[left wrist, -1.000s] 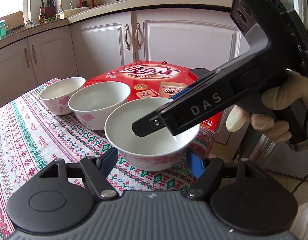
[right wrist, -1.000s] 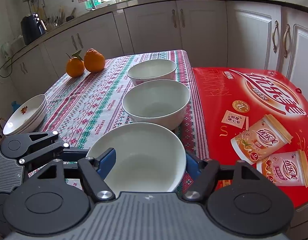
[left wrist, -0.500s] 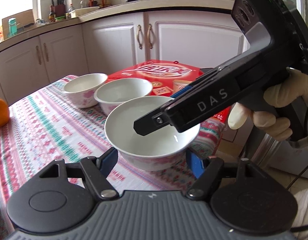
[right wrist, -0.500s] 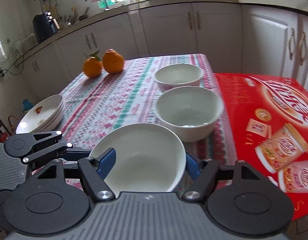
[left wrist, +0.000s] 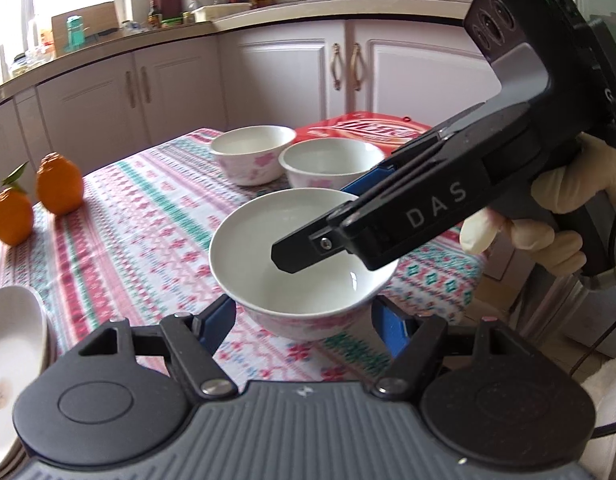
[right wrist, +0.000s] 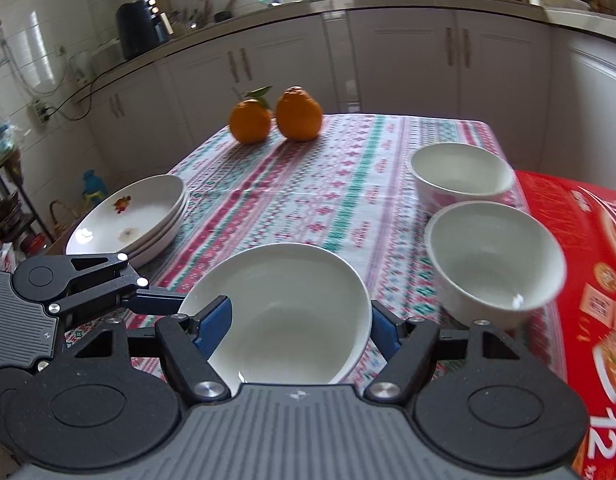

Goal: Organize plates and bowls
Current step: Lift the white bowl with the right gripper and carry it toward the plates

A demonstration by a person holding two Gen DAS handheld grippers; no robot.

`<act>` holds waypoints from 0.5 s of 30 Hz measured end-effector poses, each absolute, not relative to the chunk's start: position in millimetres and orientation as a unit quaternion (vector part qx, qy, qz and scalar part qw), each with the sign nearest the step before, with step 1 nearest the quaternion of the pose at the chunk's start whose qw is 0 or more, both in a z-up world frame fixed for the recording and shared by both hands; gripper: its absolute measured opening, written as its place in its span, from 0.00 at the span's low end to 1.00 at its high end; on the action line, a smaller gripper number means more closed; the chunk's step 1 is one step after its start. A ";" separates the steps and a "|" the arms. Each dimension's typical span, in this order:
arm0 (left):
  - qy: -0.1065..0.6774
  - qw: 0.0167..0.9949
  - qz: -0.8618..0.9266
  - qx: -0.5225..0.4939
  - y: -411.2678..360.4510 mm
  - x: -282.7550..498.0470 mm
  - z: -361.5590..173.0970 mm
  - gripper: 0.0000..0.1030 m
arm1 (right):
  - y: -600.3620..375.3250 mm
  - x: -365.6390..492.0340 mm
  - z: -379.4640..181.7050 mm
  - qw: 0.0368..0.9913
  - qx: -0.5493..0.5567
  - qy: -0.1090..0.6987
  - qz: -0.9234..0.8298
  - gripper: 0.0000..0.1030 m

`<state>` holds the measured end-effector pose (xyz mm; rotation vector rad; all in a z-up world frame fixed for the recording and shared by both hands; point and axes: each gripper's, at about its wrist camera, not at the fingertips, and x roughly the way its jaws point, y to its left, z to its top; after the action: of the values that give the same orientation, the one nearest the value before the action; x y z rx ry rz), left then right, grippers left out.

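Note:
A white bowl with pink flowers hangs just above the patterned tablecloth, and both grippers have hold of it. My left gripper is shut on its lower sides with the blue pads. My right gripper is shut across the same bowl; in the left wrist view its black finger reaches over the rim. In the right wrist view the left gripper's finger meets the bowl's left edge. Two more white bowls stand at the right. Stacked plates sit at the left table edge.
Two oranges rest at the far side of the table. A red snack box lies along the right edge behind the bowls. White kitchen cabinets run behind the table. A gloved hand holds the right gripper.
Both grippers have carried the bowl to the left, away from the red box and the other two bowls. The oranges and the plate stack have come into the left wrist view.

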<state>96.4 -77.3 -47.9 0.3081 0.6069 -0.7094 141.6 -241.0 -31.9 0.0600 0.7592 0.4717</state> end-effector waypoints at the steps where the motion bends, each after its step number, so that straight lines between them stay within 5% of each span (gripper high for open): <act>1: 0.292 0.883 -0.337 0.147 -74.8 97.4 -48.2 0.72 | -237.5 143.7 -32.0 0.900 0.027 0.368 0.232 0.76; 15: 0.304 0.894 -0.302 0.131 -46.8 111.9 -52.9 0.72 | -202.8 171.2 -40.9 0.888 0.018 0.375 0.265 0.76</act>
<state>111.9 -46.8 -52.9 0.2722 0.6302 -0.6268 171.2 -202.8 -40.9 0.0375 0.7793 0.5504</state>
